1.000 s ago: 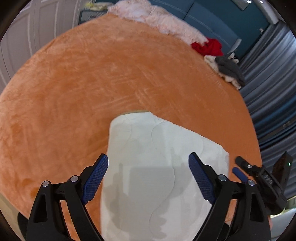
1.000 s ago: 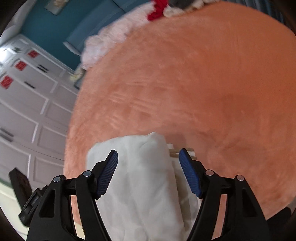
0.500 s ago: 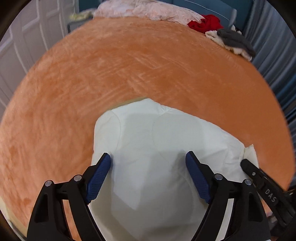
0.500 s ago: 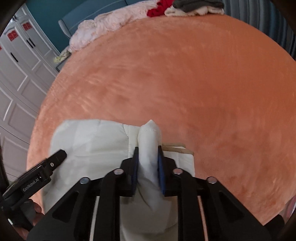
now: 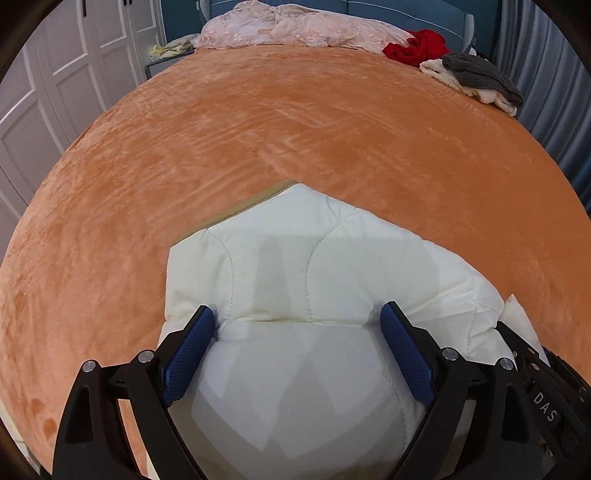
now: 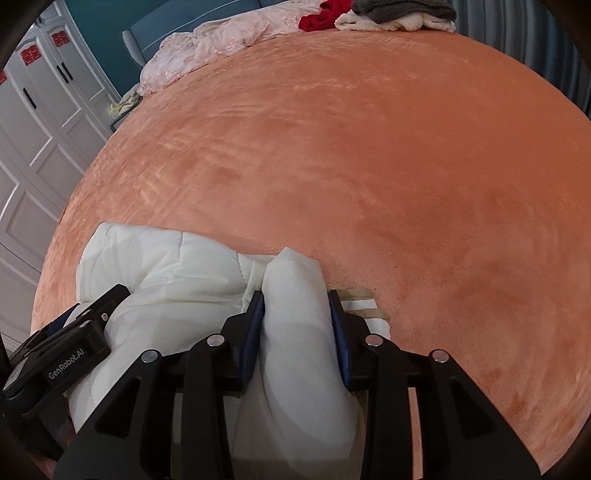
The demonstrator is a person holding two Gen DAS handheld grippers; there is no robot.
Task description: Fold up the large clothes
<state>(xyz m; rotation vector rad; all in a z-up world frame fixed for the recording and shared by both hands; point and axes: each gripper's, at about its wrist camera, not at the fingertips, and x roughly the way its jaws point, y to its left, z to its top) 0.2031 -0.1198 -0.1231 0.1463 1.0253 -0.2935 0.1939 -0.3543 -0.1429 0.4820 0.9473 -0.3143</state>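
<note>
A white quilted padded garment (image 5: 306, 266) lies folded on the near part of an orange plush bedspread (image 5: 295, 129). My left gripper (image 5: 297, 319) is open, its blue pads pressing into a bulging fold of the garment from both sides. My right gripper (image 6: 297, 306) is shut on a thick roll of the same white garment (image 6: 295, 295), held at its right end. The left gripper's body (image 6: 62, 354) shows at the lower left of the right wrist view, and the right gripper's body (image 5: 543, 387) shows at the lower right of the left wrist view.
At the far end of the bed lie a pink blanket (image 5: 295, 26), a red garment (image 5: 413, 46) and a grey and cream pile (image 5: 480, 77). White wardrobe doors (image 5: 55, 92) stand to the left. Grey curtains (image 5: 546, 74) hang to the right.
The right gripper closed on a fold of the white garment and lifted it. The left gripper moved down and forward onto the garment, which now bulges between its open jaws.
</note>
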